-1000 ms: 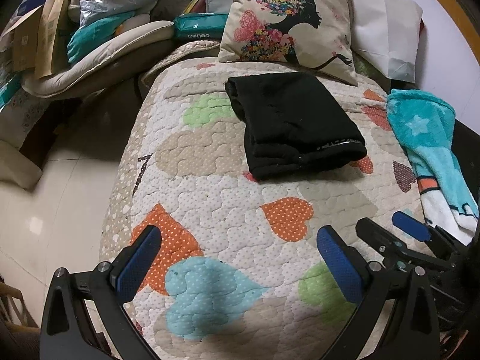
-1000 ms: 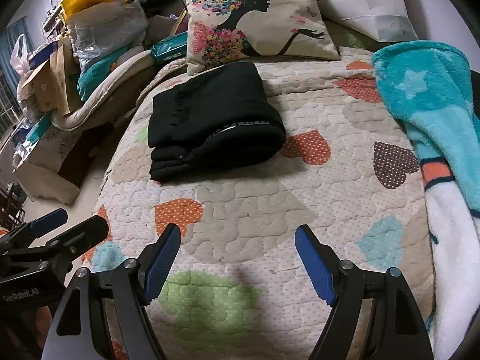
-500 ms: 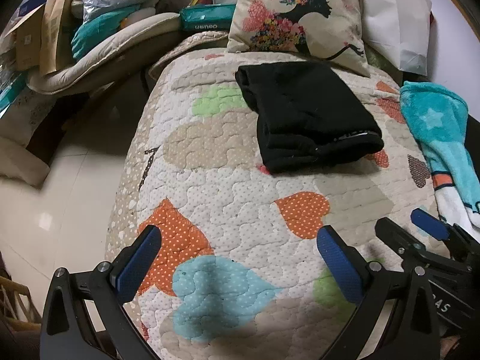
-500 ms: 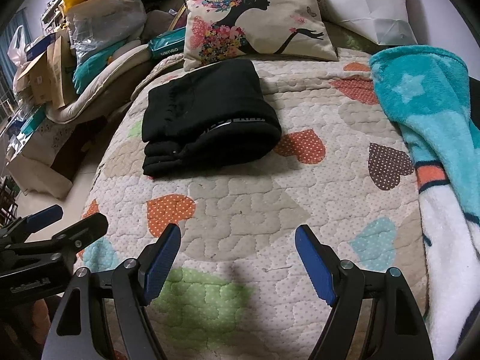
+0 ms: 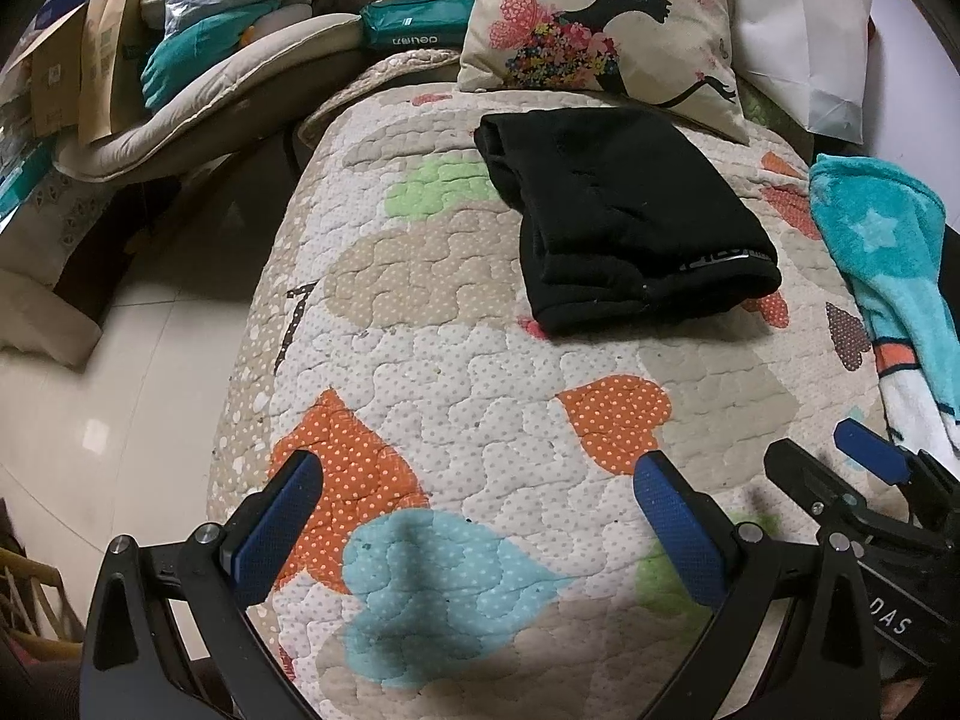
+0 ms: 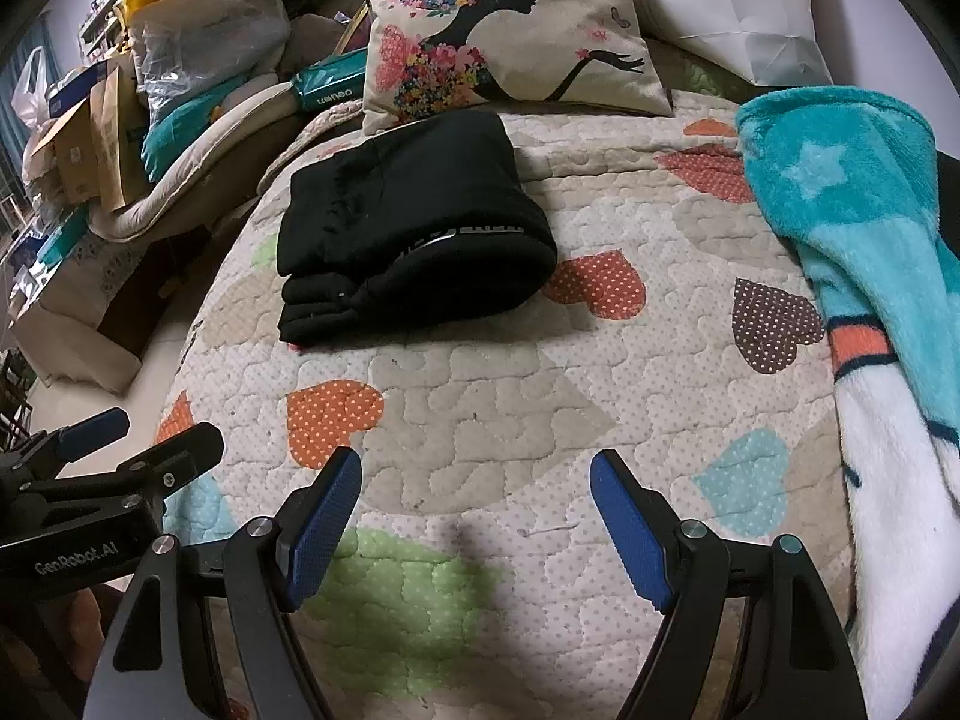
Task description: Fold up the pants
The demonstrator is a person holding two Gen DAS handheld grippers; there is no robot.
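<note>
Item 1. Pants (image 5: 624, 216), black, folded into a thick stack of layers, lying on the bed (image 5: 468, 360). Landmark for all entries below: these pants. A strip of pale lettering shows on the top layer near the fold that faces me.

Item 2. My left tongs (image 5: 480, 516), jaws spread wide, nothing between them. They hang over the quilt on my side of the pants, well apart from them, above an orange heart and a pale blue heart.

Item 3. My right tongs (image 6: 477, 519), jaws likewise spread wide and holding nothing. Also on my side of the pants, well apart, over a green patch of the quilt. In the left view they show at the lower right edge; in the right view the left tongs show at the lower left edge.

Item 4. Cushion (image 6: 504, 30), printed with a woman's dark profile and flowers, propped just beyond the pants; whether it touches their far edge I cannot tell.

Item 5. Blanket (image 6: 852, 228), teal with pale stars and a white part, draped along the bed to the right of the pants, apart from them.

Item 6. White bag (image 6: 732, 6), beyond and right of the pants, behind the cushion; contents not visible.

Item 7. Clear plastic bag (image 6: 204, 24), beyond and left of the pants, off the bed among piled goods; contents too unclear to list.
</note>
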